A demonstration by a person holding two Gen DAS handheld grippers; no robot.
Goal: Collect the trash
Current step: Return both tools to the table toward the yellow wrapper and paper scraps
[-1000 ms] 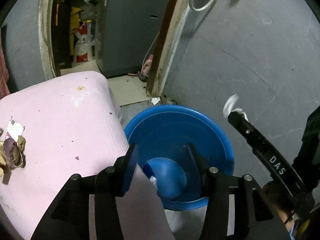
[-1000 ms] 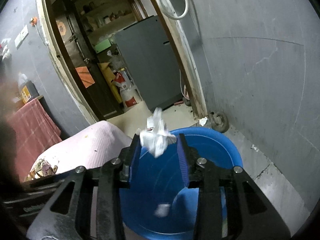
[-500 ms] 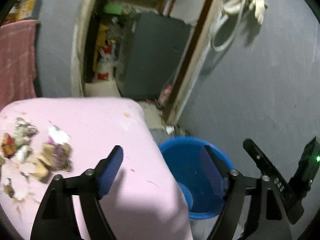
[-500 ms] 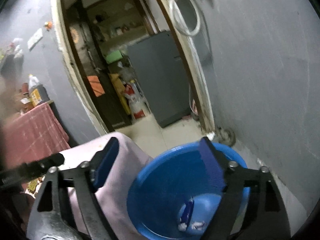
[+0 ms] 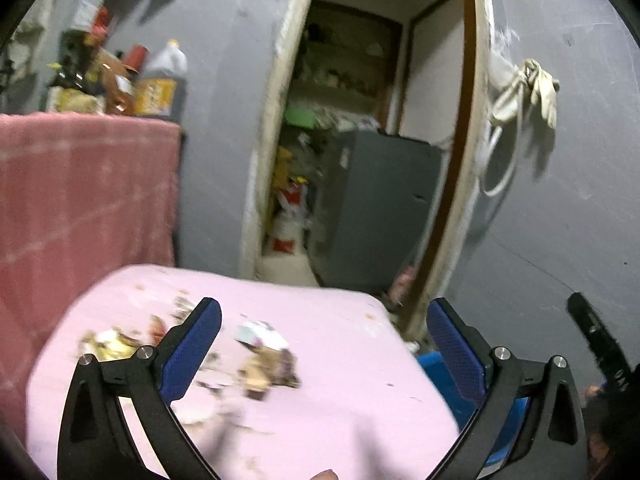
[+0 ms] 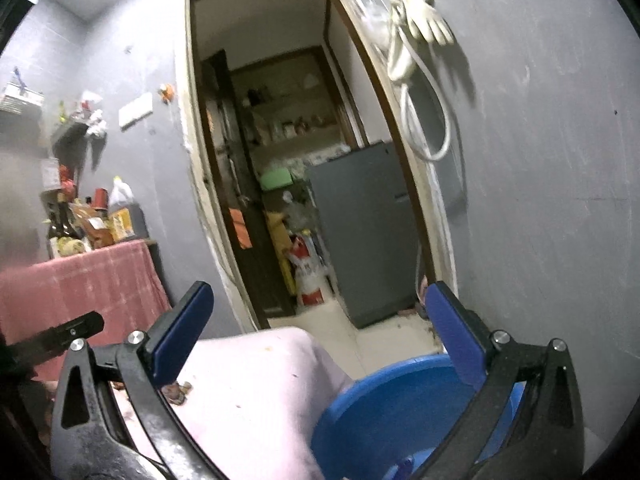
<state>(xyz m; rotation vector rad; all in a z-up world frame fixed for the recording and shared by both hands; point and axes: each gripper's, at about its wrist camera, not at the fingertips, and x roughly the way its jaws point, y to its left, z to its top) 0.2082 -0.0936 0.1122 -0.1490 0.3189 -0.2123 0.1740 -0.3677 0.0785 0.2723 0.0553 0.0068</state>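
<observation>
Scraps of trash (image 5: 264,360), crumpled wrappers and paper, lie on a pink-covered table (image 5: 340,360). My left gripper (image 5: 324,344) is open and empty above the table, with the scraps between and below its fingers. A blue plastic tub (image 6: 400,412) stands on the floor right of the table; its rim also shows in the left wrist view (image 5: 436,368). My right gripper (image 6: 320,328) is open and empty above the tub and the table's edge (image 6: 280,380). A few scraps (image 6: 178,394) show by its left finger.
A doorway (image 6: 288,184) straight ahead opens onto a room with a grey fridge (image 6: 360,232). A red cloth-covered stand (image 5: 80,192) with bottles stands at the left. A grey wall (image 6: 560,200) with a hanging hose and gloves (image 6: 420,32) runs along the right.
The right gripper opened and the white crumpled paper it held dropped into the tub. Both grippers opened wide and tilted up; the left swung left from the tub over the table's trash.
</observation>
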